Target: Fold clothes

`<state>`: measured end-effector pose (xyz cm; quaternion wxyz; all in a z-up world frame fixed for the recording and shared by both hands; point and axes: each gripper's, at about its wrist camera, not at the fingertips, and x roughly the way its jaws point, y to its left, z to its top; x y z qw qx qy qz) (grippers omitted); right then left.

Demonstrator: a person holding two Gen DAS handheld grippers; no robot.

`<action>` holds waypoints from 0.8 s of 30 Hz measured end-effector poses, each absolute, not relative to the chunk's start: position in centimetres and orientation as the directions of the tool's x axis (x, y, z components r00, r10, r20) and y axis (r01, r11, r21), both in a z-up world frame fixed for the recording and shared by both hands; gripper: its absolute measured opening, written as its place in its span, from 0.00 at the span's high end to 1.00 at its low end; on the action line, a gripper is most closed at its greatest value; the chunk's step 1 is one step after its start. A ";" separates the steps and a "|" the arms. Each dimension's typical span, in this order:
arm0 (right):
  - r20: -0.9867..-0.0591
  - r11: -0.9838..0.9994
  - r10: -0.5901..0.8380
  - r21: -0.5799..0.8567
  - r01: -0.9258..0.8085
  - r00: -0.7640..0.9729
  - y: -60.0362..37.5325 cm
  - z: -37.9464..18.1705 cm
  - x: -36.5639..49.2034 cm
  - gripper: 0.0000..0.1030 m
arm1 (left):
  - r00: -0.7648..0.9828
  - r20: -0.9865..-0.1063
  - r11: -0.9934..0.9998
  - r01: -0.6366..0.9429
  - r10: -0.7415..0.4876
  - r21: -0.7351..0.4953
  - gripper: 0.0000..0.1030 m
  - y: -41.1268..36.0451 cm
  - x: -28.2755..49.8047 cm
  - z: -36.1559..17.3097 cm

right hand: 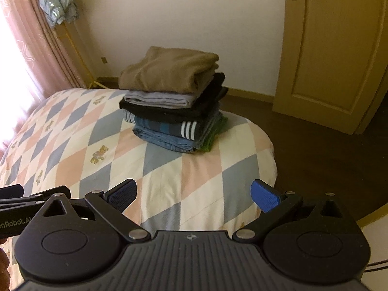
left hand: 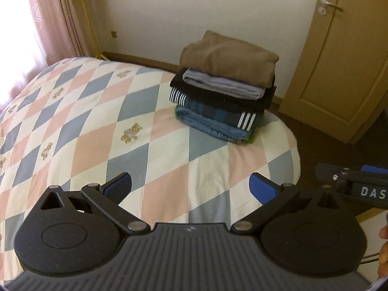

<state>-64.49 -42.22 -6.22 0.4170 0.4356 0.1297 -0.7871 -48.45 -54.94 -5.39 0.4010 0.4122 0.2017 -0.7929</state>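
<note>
A stack of folded clothes [left hand: 223, 89] [right hand: 173, 99] sits near the far right corner of the bed [left hand: 80, 126] [right hand: 72, 140]. A brown garment [left hand: 230, 55] [right hand: 169, 72] lies on top, over grey, black, striped, blue denim and green pieces. My left gripper [left hand: 191, 189] hovers open above the bedspread, well short of the stack, nothing between its blue pads. My right gripper [right hand: 194, 194] is also open and empty, held above the bed's near right part. The right gripper's body [left hand: 354, 184] shows at the right edge of the left wrist view.
The bed carries a diamond-patterned quilt in pink, grey and cream with teddy bears. A wooden door [left hand: 339, 60] [right hand: 332, 48] stands at the right, dark floor [right hand: 315, 150] before it. Pink curtains [left hand: 48, 19] [right hand: 26, 48] hang at the left. A padded jacket [right hand: 57, 0] hangs on a yellow rack.
</note>
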 end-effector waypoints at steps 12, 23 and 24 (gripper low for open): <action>-0.820 -0.620 -0.517 0.160 0.768 -0.247 -43.9 -7.8 -66.3 0.00 | -0.346 -0.843 -0.610 0.792 -0.411 -0.028 0.01 -57.1 -50.7 -6.8; -0.826 -0.627 -0.508 0.160 0.762 -0.244 -44.9 -8.0 -67.1 0.00 | -0.367 -0.828 -0.616 0.787 -0.424 -0.033 0.01 -57.7 -50.9 -6.7; -0.826 -0.627 -0.508 0.160 0.762 -0.244 -45.0 -8.0 -67.1 0.00 | -0.377 -0.822 -0.618 0.785 -0.428 -0.038 0.01 -57.7 -50.8 -6.5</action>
